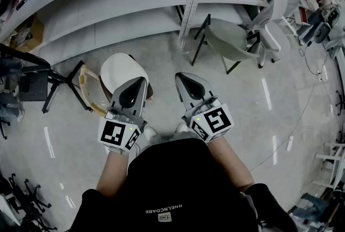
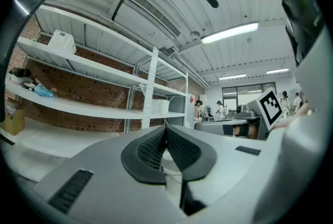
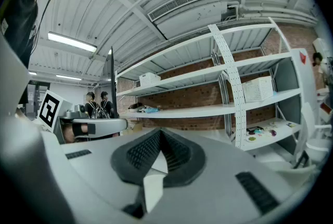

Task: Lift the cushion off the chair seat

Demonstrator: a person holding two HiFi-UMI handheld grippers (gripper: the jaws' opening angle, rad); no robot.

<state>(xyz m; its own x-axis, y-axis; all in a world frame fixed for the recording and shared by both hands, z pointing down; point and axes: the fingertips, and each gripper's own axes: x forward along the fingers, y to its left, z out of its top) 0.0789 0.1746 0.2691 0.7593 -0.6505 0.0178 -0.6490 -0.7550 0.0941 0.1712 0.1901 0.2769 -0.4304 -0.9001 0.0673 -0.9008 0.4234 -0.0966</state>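
Status: pre-approach, cushion not yet engaged.

The white, rounded, flat cushion lies on the seat of a low chair with a pale curved wooden frame. The chair stands on the grey concrete floor, in front of the person and slightly to their left, near the long white metal shelving. In the head view the near edge of the cushion is covered by the left gripper.

Left gripper: held level, pointing forward above the cushion, apart from it. Its dark ribbed pads are pressed together and nothing is between them.

Right gripper: held level beside the left one, over bare floor. Its jaws are also closed together and empty.

A grey-green chair with black legs stands further off to the right, well clear of the work.

Judgement: the task is at its start. The lift cannot begin from this pose, because both tools point at the shelving, not the seat. Next move calls for:
- tilting the grippers downward
- spreading the jaws
- lowering them to the cushion's rim
- closing on its edge

A soft cushion may sag, so gripping opposite sides seems prudent.
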